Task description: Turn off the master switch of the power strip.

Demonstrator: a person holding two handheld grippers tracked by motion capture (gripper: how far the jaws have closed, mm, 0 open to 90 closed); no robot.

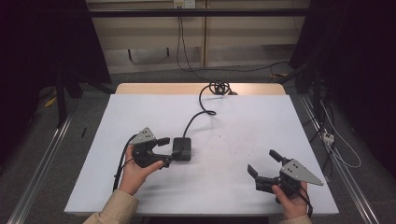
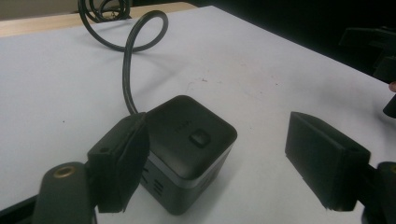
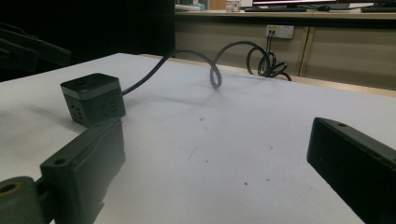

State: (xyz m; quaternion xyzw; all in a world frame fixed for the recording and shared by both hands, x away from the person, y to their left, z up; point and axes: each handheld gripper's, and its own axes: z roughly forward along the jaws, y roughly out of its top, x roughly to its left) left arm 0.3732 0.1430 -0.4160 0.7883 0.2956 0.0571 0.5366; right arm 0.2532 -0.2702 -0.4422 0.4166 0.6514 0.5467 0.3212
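A black cube power socket (image 1: 181, 149) sits on the white counter (image 1: 243, 116), left of the counter's middle and toward the person's edge. Its top face carries a small button, and a pale band runs round it just below the top; slot openings show on the side walls in both gripper views. A thick black power cord (image 1: 200, 105) leaves the far side of the cube, curls once on the counter beyond it and ends in a tight coil (image 1: 219, 87) at the counter's far edge, farther from the person than the cube.

The left gripper (image 1: 164, 151) lies level at the cube's left side, held in the person's left hand (image 1: 135, 172). Its fingers (image 2: 119, 163) stand wide apart. In the left gripper view one finger lies right against the cube's near corner, or just short of it; I cannot tell which. The other finger stands well clear of the cube on its far side, so the cube sits off-centre in the gap and is not clamped.

The right gripper (image 1: 263, 163) rests in the person's right hand (image 1: 292, 200) well to the right of the cube, near the counter's front right corner. Its fingers (image 3: 84, 168) are spread wide with only bare counter between them, and they point toward the cube.
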